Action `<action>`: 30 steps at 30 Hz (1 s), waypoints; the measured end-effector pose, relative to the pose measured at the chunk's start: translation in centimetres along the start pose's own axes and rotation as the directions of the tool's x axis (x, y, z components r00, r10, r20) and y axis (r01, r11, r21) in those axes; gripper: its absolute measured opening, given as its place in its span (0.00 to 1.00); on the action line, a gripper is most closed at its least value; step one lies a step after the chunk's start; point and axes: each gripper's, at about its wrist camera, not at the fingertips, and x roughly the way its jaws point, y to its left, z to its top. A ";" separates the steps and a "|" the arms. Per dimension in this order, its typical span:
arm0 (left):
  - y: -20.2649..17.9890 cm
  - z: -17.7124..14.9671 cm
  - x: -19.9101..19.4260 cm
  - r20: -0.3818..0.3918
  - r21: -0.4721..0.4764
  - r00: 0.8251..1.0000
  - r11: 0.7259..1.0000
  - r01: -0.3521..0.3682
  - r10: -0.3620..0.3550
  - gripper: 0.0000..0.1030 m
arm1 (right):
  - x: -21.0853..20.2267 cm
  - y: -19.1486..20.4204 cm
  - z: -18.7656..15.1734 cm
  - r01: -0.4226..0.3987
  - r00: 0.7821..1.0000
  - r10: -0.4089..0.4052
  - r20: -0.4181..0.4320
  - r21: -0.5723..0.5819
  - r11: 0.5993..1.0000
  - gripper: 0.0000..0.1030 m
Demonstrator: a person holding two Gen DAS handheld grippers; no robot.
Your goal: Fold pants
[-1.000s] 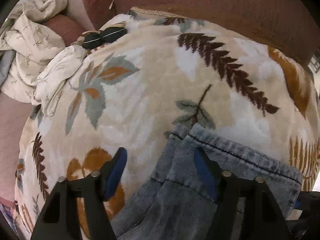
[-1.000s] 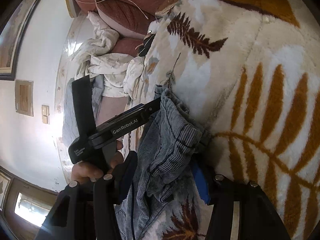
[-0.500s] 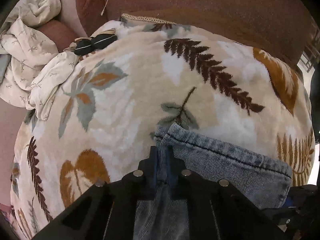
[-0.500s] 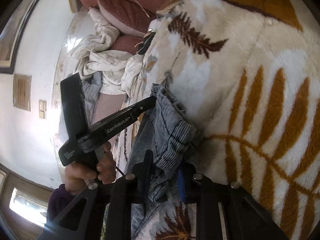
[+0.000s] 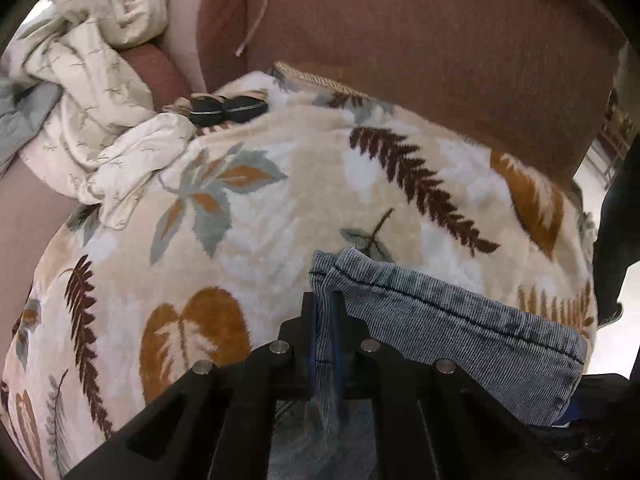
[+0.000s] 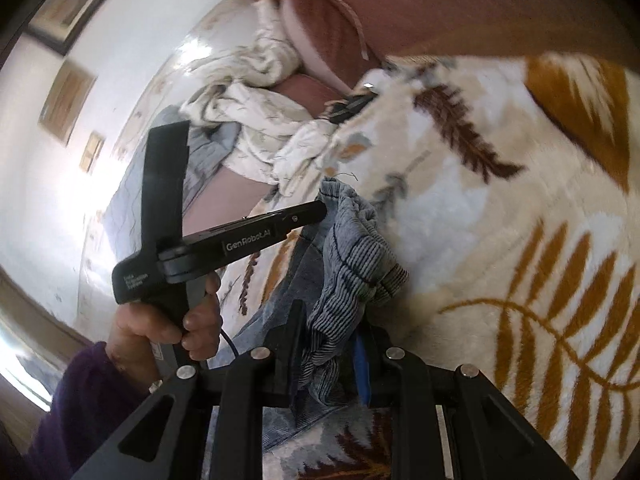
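Note:
Blue denim pants (image 5: pixel 448 320) lie on a cream blanket with a leaf print (image 5: pixel 248 240). My left gripper (image 5: pixel 324 312) is shut on the left corner of their hemmed edge. In the right wrist view my right gripper (image 6: pixel 330 328) is shut on a bunched corner of the same pants (image 6: pixel 352 264), lifted a little off the blanket (image 6: pixel 500 240). The left gripper (image 6: pixel 320 210) shows there as a black tool held in a hand, its tip pinching the denim just beyond mine.
A brown sofa back (image 5: pixel 420 32) rises behind the blanket. A crumpled white sheet (image 5: pixel 92 80) lies at the left, with a small black item (image 5: pixel 228 108) at the blanket's far edge. A white wall with frames (image 6: pixel 80 100) is at the left.
Both grippers closed on the pants' edge: they were open a second ago, shut half a second ago. Since then both have lifted the denim slightly and the views have shifted.

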 end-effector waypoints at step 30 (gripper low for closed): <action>17.6 -27.5 -15.4 0.047 -0.573 0.977 0.806 -0.145 0.209 0.05 | 8.3 16.8 -16.6 -0.183 0.909 -0.078 -0.409 -0.560 0.808 0.37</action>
